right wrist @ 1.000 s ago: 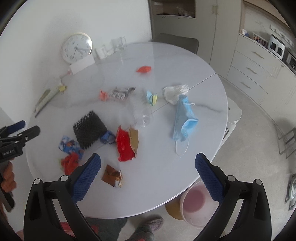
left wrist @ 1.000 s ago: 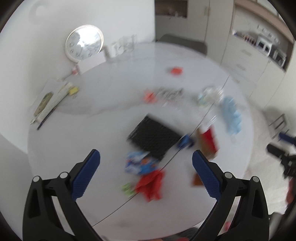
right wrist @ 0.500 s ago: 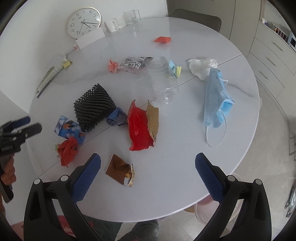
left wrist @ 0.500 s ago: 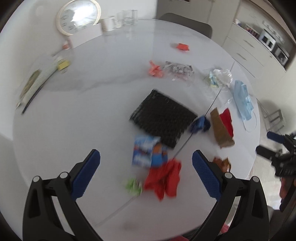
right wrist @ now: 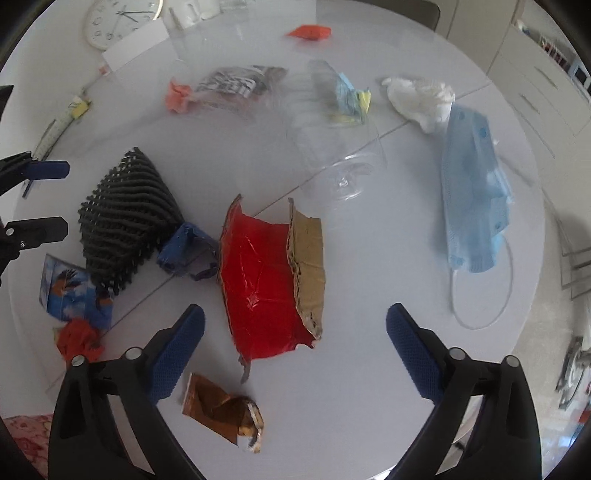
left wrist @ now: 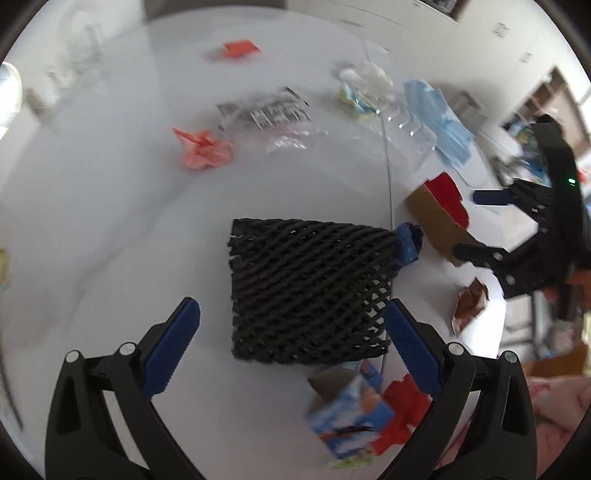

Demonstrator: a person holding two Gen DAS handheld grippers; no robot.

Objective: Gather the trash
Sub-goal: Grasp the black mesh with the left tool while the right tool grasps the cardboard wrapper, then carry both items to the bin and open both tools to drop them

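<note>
Trash lies scattered on a round white table (right wrist: 369, 369). My left gripper (left wrist: 291, 325) is open just above a black foam net (left wrist: 310, 288), which also shows in the right wrist view (right wrist: 125, 210). My right gripper (right wrist: 295, 332) is open over a red and brown cardboard piece (right wrist: 269, 280). A brown foil wrapper (right wrist: 225, 413) lies near its left finger. A blue crumpled wrapper (right wrist: 184, 251), a blue printed carton (right wrist: 70, 291) and red crumpled paper (right wrist: 77, 339) lie to the left.
A blue face mask (right wrist: 476, 184), a white tissue (right wrist: 421, 96), a clear plastic cup (right wrist: 340, 147), a clear printed bag (right wrist: 236, 81), pink paper (right wrist: 177, 96) and an orange scrap (right wrist: 310, 31) lie further back. A clock (right wrist: 118, 18) leans at the wall.
Both grippers have dropped closer to the table. The left one has moved forward over the black foam net; the right one has closed in on the red cardboard.
</note>
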